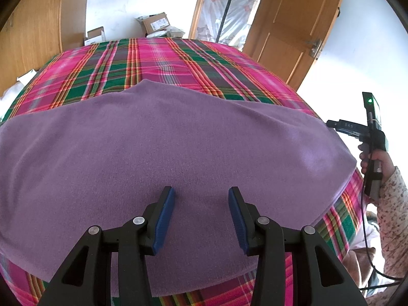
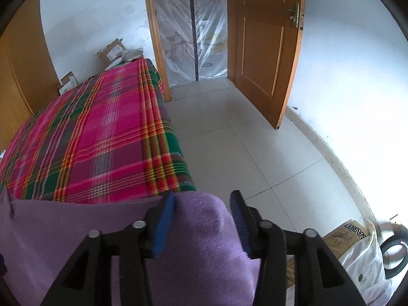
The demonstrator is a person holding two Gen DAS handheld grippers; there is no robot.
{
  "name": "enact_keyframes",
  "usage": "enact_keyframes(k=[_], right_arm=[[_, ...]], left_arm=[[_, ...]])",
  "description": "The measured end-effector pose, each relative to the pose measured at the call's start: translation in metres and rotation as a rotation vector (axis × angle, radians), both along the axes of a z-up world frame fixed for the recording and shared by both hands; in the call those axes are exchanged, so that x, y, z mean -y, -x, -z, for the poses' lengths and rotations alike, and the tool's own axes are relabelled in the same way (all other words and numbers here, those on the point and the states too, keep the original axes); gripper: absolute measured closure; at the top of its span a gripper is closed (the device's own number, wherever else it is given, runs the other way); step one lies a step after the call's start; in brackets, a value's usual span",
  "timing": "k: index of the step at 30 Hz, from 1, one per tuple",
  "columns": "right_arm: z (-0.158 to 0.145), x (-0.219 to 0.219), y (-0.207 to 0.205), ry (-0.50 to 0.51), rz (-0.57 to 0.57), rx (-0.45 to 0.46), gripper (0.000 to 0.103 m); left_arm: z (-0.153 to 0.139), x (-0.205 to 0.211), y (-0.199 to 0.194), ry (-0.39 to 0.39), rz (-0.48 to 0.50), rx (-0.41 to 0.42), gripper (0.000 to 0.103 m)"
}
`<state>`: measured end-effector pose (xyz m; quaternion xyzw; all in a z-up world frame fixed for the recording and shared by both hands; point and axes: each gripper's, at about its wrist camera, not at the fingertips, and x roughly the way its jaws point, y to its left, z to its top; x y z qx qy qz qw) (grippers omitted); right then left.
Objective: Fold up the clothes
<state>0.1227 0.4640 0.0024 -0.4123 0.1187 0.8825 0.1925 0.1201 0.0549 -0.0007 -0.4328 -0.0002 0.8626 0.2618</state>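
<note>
My left hand-held gripper (image 1: 201,196) hovers open over the purple garment (image 1: 165,140) on the bed (image 1: 165,58); my right hand-held gripper (image 2: 202,199) brackets its overhanging corner, jaws parted, apparently unpinched.

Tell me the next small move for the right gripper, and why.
Probably close the right gripper on the corner of the purple fleece garment: its blue pads stand open with that corner between them, at the edge of the plaid-covered bed. The left gripper is open above the cloth.

Garment (image 1: 165,140) spread on bed (image 1: 165,58), boxes (image 1: 155,23) behind bed, door (image 2: 265,46) to its right.
</note>
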Motion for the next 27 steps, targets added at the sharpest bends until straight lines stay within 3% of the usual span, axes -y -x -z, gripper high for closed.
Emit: enact_keyframes(k=[4, 7, 9, 13, 20, 27], right_arm=[[-0.014, 0.033, -0.012, 0.014, -0.115, -0.064, 0.065], [-0.011, 0.065, -0.022, 0.031, -0.246, -0.064, 0.065], [-0.001, 0.08, -0.025, 0.005, -0.243, -0.01, 0.065], [0.002, 0.099, -0.036, -0.048, -0.209, -0.011, 0.065], [0.005, 0.151, -0.04, 0.007, -0.288, -0.046, 0.065], [0.005, 0.215, -0.044, -0.084, -0.374, -0.036, 0.063]], left_arm=[[0.0, 0.002, -0.001, -0.004, -0.003, 0.0, 0.058], [0.0, 0.004, -0.002, 0.0, -0.004, -0.007, 0.058], [0.0, 0.01, -0.003, 0.002, -0.019, -0.013, 0.058], [0.002, 0.035, -0.005, -0.015, -0.081, -0.021, 0.058], [0.004, 0.09, -0.009, -0.037, -0.196, -0.031, 0.058], [0.005, 0.154, -0.014, -0.019, -0.334, -0.052, 0.058]])
